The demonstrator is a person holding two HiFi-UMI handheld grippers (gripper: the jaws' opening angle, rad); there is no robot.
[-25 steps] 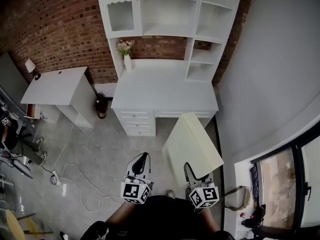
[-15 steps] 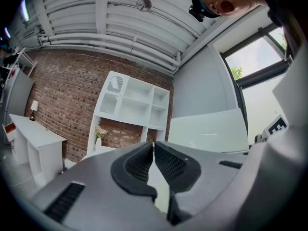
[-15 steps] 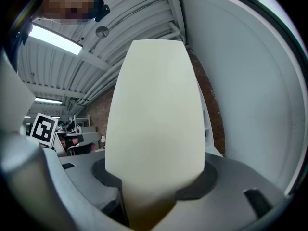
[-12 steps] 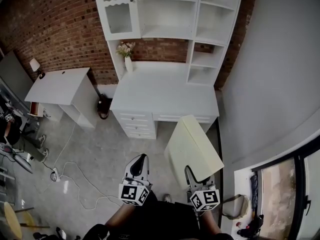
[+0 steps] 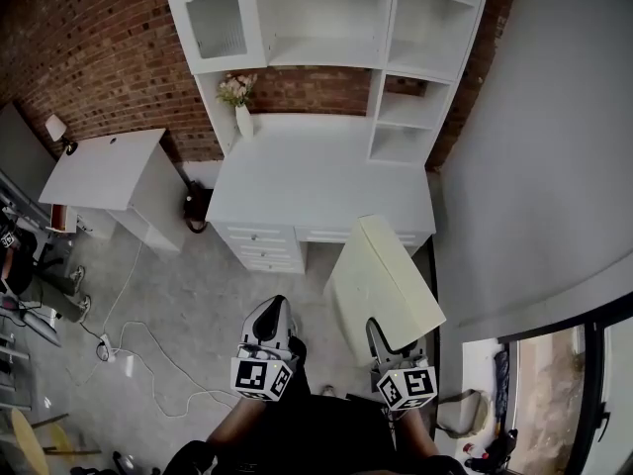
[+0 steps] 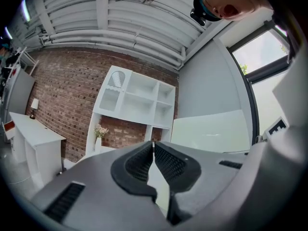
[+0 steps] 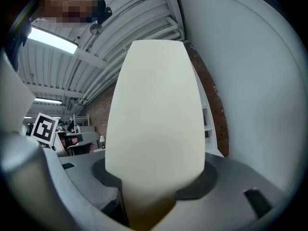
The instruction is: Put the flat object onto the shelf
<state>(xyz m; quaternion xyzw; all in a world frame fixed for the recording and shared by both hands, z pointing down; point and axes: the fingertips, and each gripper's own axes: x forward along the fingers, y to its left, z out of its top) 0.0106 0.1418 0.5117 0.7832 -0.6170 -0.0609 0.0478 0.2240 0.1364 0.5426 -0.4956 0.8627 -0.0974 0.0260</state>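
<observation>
Brick wall (image 5: 99,47) is seen across the upper left of the head view; against it, at the top centre, a white shelf unit (image 5: 326,18) is stood on a white desk (image 5: 316,181) with drawers; a vase of flowers (image 5: 240,107) is set at the desk's back left, just under the shelf unit's glazed door. A smaller white table (image 5: 99,171) is placed at the left, apart from the desk; grey floor (image 5: 188,285) is spread below both, with a white cable (image 5: 148,349) trailed across it at the lower left; the right side is taken up by a plain grey wall (image 5: 534,166).

The flat board (image 5: 386,285), pale cream, is held clear of the floor at the centre right, tilted; its far end is seen by the desk's front right corner, well short of the shelves. Its near end is clamped in the right gripper (image 5: 376,332); in the right gripper view the board (image 7: 154,109) fills the middle, with both jaws pressed on its faces.

The left gripper (image 5: 277,307) is held at the lower centre, left of the board and apart from it; its jaws are brought together at the tips with nothing between them; beyond them, in the left gripper view, the shelf unit (image 6: 137,100) is seen at the centre and the board (image 6: 211,131) at the right.
</observation>
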